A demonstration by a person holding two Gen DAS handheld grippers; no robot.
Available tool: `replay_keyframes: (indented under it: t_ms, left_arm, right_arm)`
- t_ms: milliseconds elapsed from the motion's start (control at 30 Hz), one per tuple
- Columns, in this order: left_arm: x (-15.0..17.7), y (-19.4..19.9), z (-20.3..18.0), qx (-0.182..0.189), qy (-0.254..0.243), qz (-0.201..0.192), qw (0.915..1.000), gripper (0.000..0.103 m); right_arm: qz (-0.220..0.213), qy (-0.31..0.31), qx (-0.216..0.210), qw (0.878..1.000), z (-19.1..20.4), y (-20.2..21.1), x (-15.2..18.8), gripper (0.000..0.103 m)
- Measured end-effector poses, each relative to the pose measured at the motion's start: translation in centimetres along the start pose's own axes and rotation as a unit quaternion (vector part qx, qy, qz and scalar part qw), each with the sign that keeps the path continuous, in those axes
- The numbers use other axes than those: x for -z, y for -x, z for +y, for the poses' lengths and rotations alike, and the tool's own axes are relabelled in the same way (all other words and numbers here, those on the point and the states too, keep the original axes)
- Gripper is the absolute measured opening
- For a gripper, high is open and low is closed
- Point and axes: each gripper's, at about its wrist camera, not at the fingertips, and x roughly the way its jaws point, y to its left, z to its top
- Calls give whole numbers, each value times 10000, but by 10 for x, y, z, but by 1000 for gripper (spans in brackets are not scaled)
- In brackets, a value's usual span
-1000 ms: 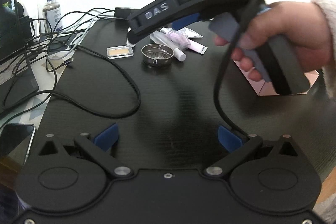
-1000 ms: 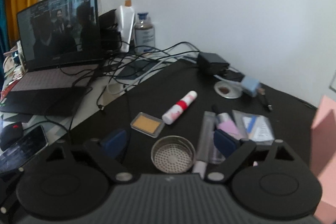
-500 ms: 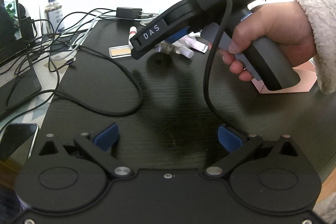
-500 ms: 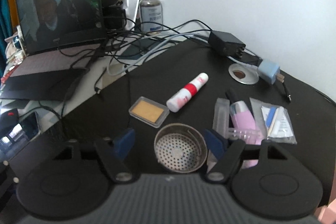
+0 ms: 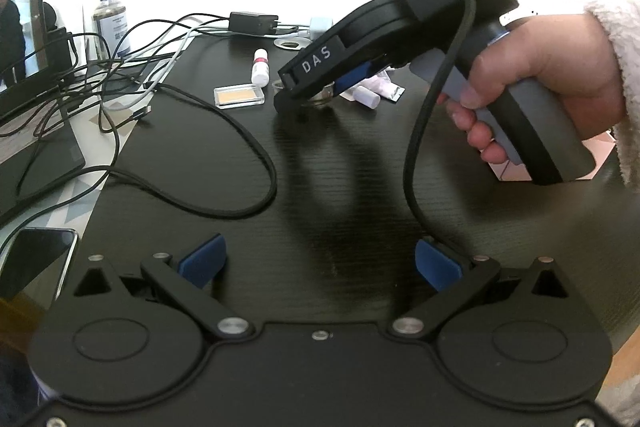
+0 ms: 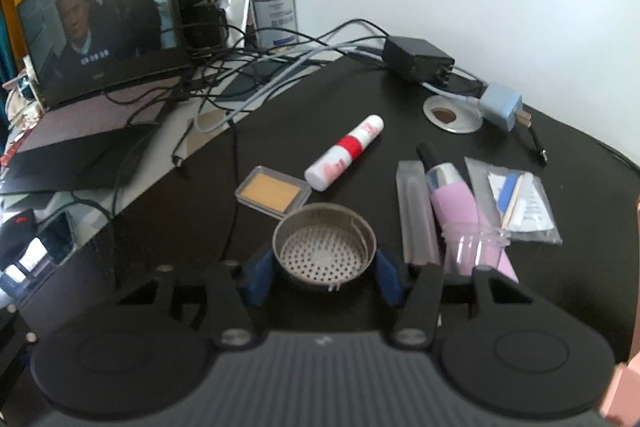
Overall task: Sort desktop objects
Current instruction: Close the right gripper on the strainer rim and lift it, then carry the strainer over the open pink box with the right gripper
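A round metal strainer cup [image 6: 324, 247] stands on the black desk [image 5: 320, 179], and my right gripper [image 6: 324, 277] is shut on it, a blue pad pressed against each side. In the left wrist view the right gripper [image 5: 308, 93] tilts down over the strainer [image 5: 322, 98], held by a hand in a fluffy white sleeve. Beyond lie a clear case with a tan insert [image 6: 274, 193], a white and red tube [image 6: 346, 153], a pink tube [image 6: 460, 203] and a clear packet [image 6: 516, 199]. My left gripper [image 5: 320, 263] hovers open over bare desk near the front, holding nothing.
A black cable [image 5: 224, 163] loops across the desk's left half. An open laptop [image 6: 96, 39], a bottle [image 6: 276, 7] and tangled cords crowd the far left. A black charger [image 6: 418, 59] and blue plug [image 6: 500, 107] sit at the back. A phone [image 5: 32, 267] lies front left, a pink box [image 5: 600, 155] at right.
The right gripper came down onto the strainer and its jaws closed from wide apart to pressing on the cup's sides. The left gripper stayed still and open.
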Motion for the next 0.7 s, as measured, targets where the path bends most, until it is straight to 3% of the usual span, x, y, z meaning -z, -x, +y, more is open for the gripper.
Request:
replay_keyframes:
  t_ms: [400, 700]
  left_arm:
    - [1, -2, -8, -193, -154, 33, 9997, 103]
    - [1, -5, -13, -337, -266, 104, 9990, 103]
  right_arm:
    - [-281, -215, -113, 9993, -2, 34, 13, 53]
    - [-817, -393, 143, 9958, -28, 94, 31, 53]
